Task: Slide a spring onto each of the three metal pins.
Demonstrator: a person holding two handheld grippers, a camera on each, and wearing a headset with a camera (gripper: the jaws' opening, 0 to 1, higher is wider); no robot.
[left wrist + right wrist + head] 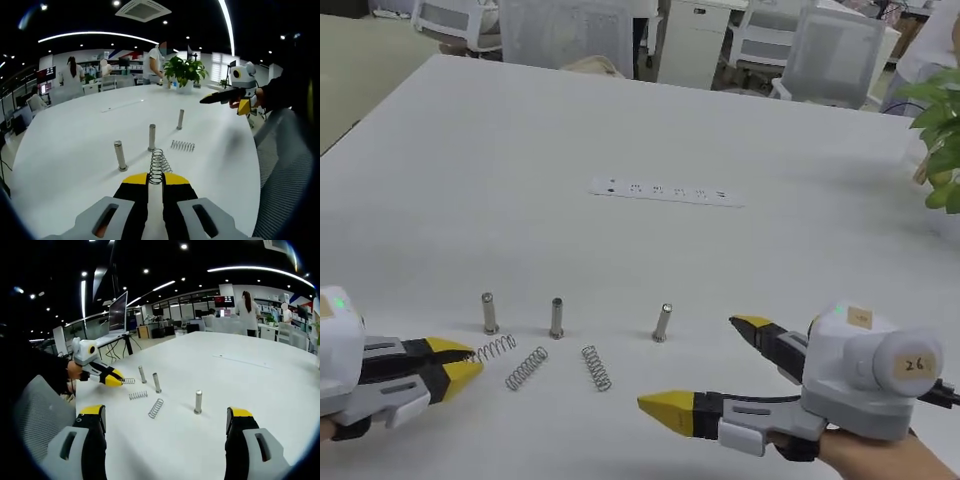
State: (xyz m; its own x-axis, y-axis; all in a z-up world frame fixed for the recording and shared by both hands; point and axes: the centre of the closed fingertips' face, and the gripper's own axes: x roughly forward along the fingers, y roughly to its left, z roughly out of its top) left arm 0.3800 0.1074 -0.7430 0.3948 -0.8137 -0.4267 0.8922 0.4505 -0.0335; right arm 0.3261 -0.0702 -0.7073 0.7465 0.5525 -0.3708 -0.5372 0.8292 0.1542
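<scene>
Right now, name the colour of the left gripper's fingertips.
Yellow fingertips, black behind them; the left gripper view shows it best.

Three steel pins point(557, 318) upright in a row, two coil springs point(526, 368) lying before them, third spring point(492, 349) in left tongs point(470, 358)

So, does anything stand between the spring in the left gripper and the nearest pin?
Nothing visible does. The left gripper holds the spring by one end, and only bare table lies between it and the leftmost pin. The two loose springs lie off to the side.
</scene>
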